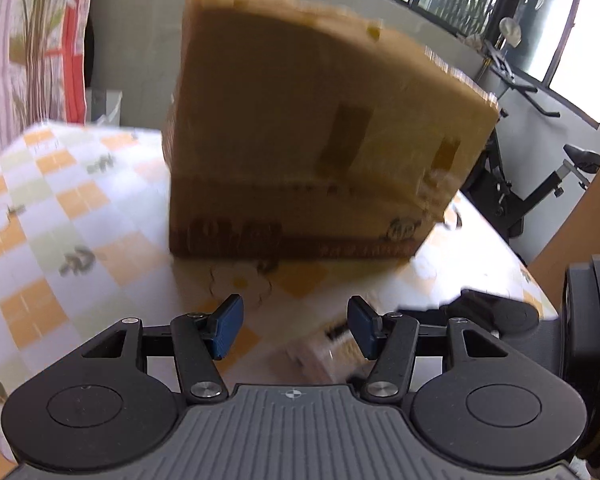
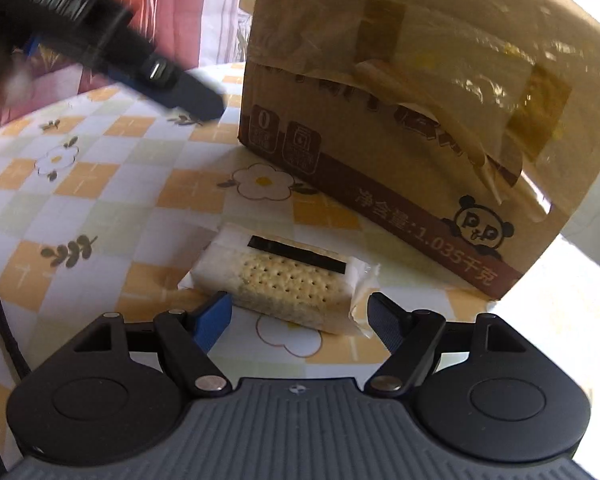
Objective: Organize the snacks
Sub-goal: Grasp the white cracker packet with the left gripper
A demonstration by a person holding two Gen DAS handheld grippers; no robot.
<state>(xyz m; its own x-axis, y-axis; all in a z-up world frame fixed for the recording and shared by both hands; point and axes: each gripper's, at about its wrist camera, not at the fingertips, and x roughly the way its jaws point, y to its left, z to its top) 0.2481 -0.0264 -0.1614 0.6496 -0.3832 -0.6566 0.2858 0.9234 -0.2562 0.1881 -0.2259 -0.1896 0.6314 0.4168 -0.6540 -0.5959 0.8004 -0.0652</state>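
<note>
A checked tablecloth (image 1: pixel 60 200) covered the table; beyond its far edge stood an exercise bike (image 1: pixel 540 184) below the windows (image 1: pixel 572 40).

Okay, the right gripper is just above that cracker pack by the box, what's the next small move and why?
Probably ease the right gripper forward and down so its open fingers straddle the cracker pack, then close. The pack lies flat on the tablecloth, just ahead of the fingers and not yet between them, in front of the cardboard box.

A cracker packet (image 2: pixel 284 284) lies on the table (image 2: pixel 100 200); a cardboard box (image 2: pixel 400 128) stands behind it.
</note>
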